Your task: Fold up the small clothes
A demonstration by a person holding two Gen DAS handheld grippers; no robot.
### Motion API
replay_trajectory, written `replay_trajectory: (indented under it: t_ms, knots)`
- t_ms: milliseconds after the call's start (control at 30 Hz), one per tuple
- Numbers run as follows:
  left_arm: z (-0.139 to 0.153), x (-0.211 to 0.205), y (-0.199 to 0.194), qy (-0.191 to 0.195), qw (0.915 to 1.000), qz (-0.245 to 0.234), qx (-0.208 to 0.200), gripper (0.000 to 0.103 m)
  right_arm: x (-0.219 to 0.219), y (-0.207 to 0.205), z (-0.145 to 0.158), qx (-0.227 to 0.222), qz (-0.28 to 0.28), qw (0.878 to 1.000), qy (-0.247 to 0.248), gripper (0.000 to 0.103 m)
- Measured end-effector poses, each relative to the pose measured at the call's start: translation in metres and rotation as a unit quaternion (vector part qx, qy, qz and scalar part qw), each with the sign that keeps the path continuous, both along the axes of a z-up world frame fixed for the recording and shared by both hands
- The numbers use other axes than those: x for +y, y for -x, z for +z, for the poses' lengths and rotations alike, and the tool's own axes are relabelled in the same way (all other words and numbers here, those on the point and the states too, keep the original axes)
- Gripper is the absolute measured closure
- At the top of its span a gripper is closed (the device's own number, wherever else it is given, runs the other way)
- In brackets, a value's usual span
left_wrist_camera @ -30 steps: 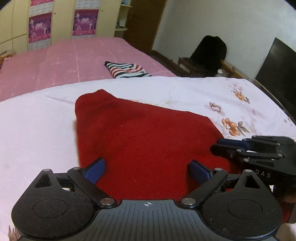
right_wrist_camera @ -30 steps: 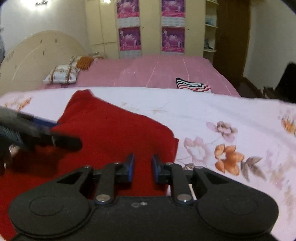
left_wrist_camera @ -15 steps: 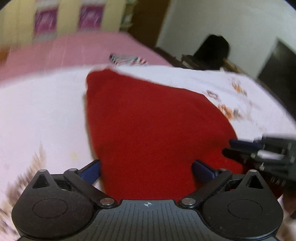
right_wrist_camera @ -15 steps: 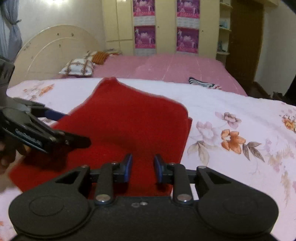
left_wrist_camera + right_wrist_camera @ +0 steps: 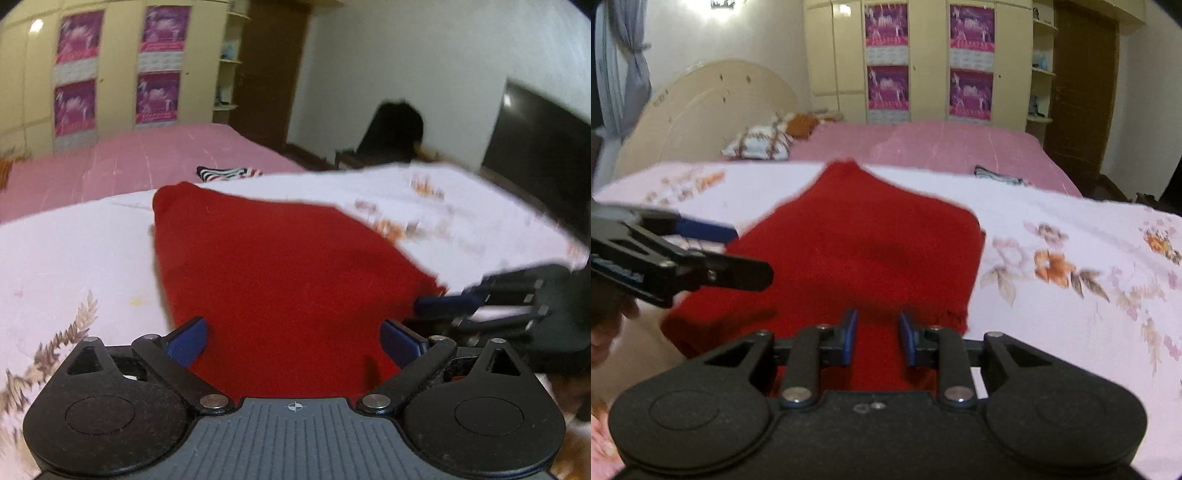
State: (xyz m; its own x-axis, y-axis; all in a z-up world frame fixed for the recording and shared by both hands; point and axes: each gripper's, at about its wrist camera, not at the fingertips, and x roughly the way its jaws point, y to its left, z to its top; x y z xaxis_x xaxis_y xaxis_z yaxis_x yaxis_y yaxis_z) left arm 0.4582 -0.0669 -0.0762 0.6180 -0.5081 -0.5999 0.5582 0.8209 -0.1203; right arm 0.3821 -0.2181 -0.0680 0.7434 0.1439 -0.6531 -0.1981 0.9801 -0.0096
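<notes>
A red knit garment (image 5: 280,273) lies spread on the white floral sheet; it also shows in the right wrist view (image 5: 871,251). My left gripper (image 5: 293,341) is open, its blue pads wide apart over the garment's near edge. My right gripper (image 5: 878,338) has its pads (image 5: 849,338) apart by a narrow gap over the garment's near right part, holding nothing. The right gripper shows in the left wrist view (image 5: 454,302) at the garment's right corner. The left gripper shows in the right wrist view (image 5: 713,251) at the garment's left side.
A striped folded garment (image 5: 227,172) lies behind on the pink bed (image 5: 147,158). Pillows (image 5: 757,144) rest by the headboard. A dark screen (image 5: 535,147) and a black chair (image 5: 391,129) stand to the right. The floral sheet (image 5: 1071,266) stretches right.
Both grippers have risen and pulled back toward the garment's near edge. The garment now lies flatter and further spread. The right gripper's pads have opened a little wider.
</notes>
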Motion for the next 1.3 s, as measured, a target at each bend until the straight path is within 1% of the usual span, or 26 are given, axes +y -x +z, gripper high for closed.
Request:
replay_trajectory:
  t_ms: [33,67,133,200,233,267,333,367,400,467,533,600,633,700,767,900,1067,1233,1300]
  knots:
    - [0.001,-0.003,0.0,-0.02,0.9998,0.003,-0.01,0.005,0.0,-0.001,-0.004,0.002,-0.003,1.0,-0.004,0.078]
    - [0.007,-0.002,0.004,-0.026,0.9994,0.01,-0.021,0.005,-0.001,-0.002,-0.007,0.003,-0.006,1.0,-0.004,0.078]
    - [0.025,0.01,0.019,0.011,0.9991,0.011,-0.038,0.005,0.001,0.003,-0.004,0.001,-0.013,1.0,-0.005,0.078]
    - [0.034,0.014,0.03,0.019,0.999,0.008,-0.039,0.005,0.001,0.012,0.006,-0.014,-0.012,1.0,-0.01,0.076]
    - [0.032,0.013,0.033,0.022,0.9994,-0.005,-0.026,0.005,0.0,0.017,0.01,-0.02,-0.013,1.0,-0.01,0.076]
    - [0.028,0.009,0.036,0.016,0.9996,-0.017,-0.016,0.005,0.0,0.021,0.012,-0.024,-0.014,1.0,-0.011,0.076]
    - [0.014,-0.001,0.043,-0.027,0.9992,-0.028,-0.005,0.005,-0.003,0.029,0.014,-0.022,-0.016,0.999,-0.017,0.076]
    - [0.007,-0.002,0.046,-0.042,0.9988,-0.025,-0.004,0.005,-0.004,0.032,0.013,-0.019,-0.015,1.0,-0.019,0.075]
    - [0.002,0.0,0.05,-0.047,0.9986,-0.024,-0.001,0.005,-0.004,0.036,0.01,-0.014,-0.014,1.0,-0.017,0.075]
    - [-0.006,0.006,0.055,-0.053,0.9984,-0.02,0.002,0.005,-0.002,0.04,-0.002,0.002,-0.008,1.0,0.005,0.075]
    - [-0.01,0.01,0.059,-0.064,0.9978,-0.013,0.006,0.005,0.0,0.044,-0.009,-0.001,-0.004,1.0,0.015,0.075]
    - [-0.015,0.015,0.059,-0.069,0.9973,-0.004,0.024,0.005,0.001,0.044,-0.009,-0.002,-0.006,1.0,0.015,0.075]
    - [-0.017,0.019,0.06,-0.067,0.9973,0.002,0.031,0.005,0.001,0.043,-0.008,-0.001,-0.007,1.0,0.016,0.075]
    - [-0.01,0.028,0.068,-0.052,0.9983,0.01,0.024,0.005,0.003,0.045,-0.001,-0.007,-0.015,1.0,0.016,0.073]
    - [0.004,0.031,0.073,-0.033,0.9992,0.019,0.01,0.005,0.004,0.052,0.007,-0.028,-0.016,0.999,0.011,0.065]
    - [0.021,0.03,0.072,-0.006,0.9995,0.03,-0.008,0.005,0.003,0.054,0.013,-0.041,-0.019,0.999,0.001,0.065]
    - [0.016,0.02,0.061,-0.023,0.999,0.039,-0.001,0.005,0.006,0.05,0.011,-0.03,-0.013,0.999,-0.007,0.069]
    - [0.015,0.02,0.059,-0.014,0.9987,0.049,-0.003,0.005,0.004,0.051,0.009,-0.028,-0.014,0.999,-0.016,0.069]
    - [0.013,0.02,0.056,-0.017,0.998,0.06,0.002,0.005,0.003,0.05,0.007,-0.025,-0.015,0.999,-0.014,0.07]
